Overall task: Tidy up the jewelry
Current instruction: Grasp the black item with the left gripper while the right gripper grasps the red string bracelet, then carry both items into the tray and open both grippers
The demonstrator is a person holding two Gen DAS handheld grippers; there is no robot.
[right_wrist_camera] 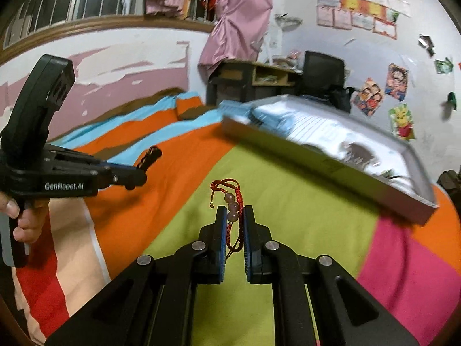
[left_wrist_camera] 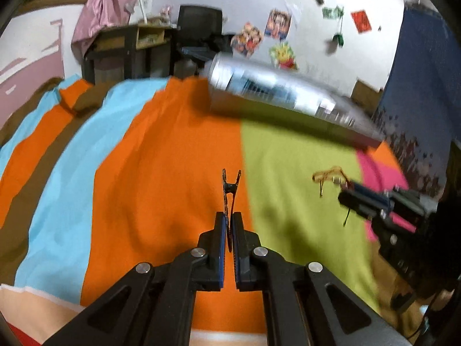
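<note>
I worked over a bed covered with a striped sheet (right_wrist_camera: 288, 201) in orange, lime green, sky blue, brown and pink. Beyond it stood a dark desk (right_wrist_camera: 253, 77) with a black chair (right_wrist_camera: 324, 69) beside it, a pink curtain (right_wrist_camera: 236, 23) knotted above, and a white wall with cartoon posters (right_wrist_camera: 396, 82).

A shallow grey tray (right_wrist_camera: 325, 158) lay at the far side of the bed; only the right wrist view looked down into its pale interior, while the left wrist view showed just its blurred silver side. The right view also took in my hand (right_wrist_camera: 21, 216) around the left tool's handle.

My left gripper (left_wrist_camera: 229, 220) was clamped on a dark hair clip (left_wrist_camera: 230, 190), a thin, patterned thing whose forked end stuck out past the pads, above the orange stripe. My right gripper (right_wrist_camera: 232, 214) was pinched on a red braided bracelet (right_wrist_camera: 233, 204) strung with three pale pinkish beads, its cord looping forward over the green stripe, short of the tray.
</note>
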